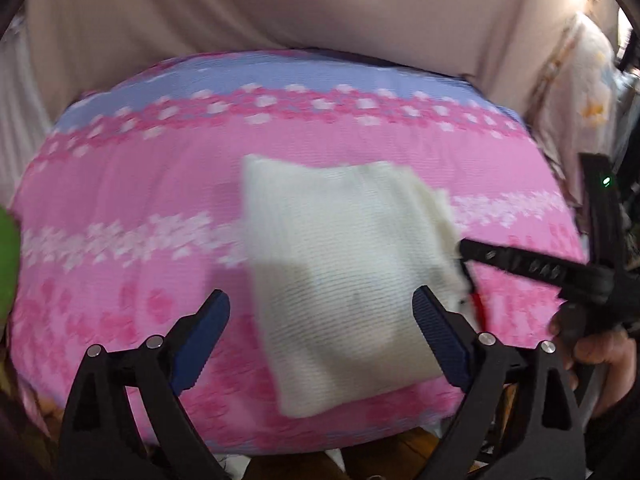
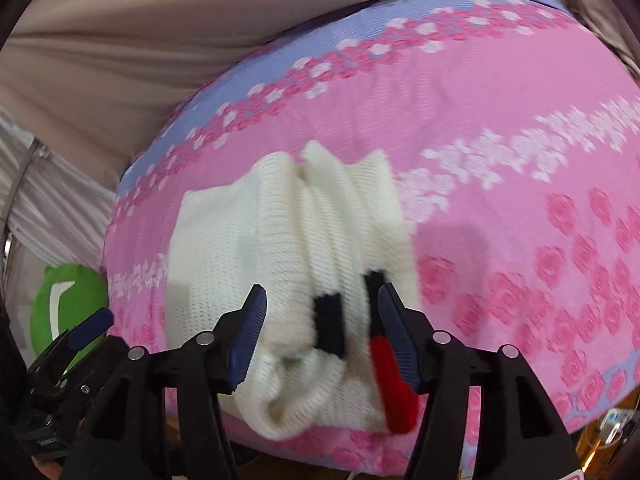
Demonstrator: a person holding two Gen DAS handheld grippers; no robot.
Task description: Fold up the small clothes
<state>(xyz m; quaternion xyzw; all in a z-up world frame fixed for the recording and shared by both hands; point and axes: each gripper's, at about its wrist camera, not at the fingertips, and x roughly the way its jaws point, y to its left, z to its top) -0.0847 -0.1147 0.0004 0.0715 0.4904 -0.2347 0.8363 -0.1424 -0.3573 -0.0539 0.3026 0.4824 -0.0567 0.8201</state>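
Folded white knit garment [image 1: 344,280] on pink floral cover [image 1: 140,184], jaws apart

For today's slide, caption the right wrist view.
Open right gripper over a folded white knit garment on a pink floral cover.

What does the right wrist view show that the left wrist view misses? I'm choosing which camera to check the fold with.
Only the right wrist view shows the black patches on the white knit garment, its bunched folds, and the green toy's white mark. Only the left wrist view shows the garment's flat top face, a hand and floral cloth. Both show the pink flowered cover, the beige fabric, and the left gripper and right gripper open.
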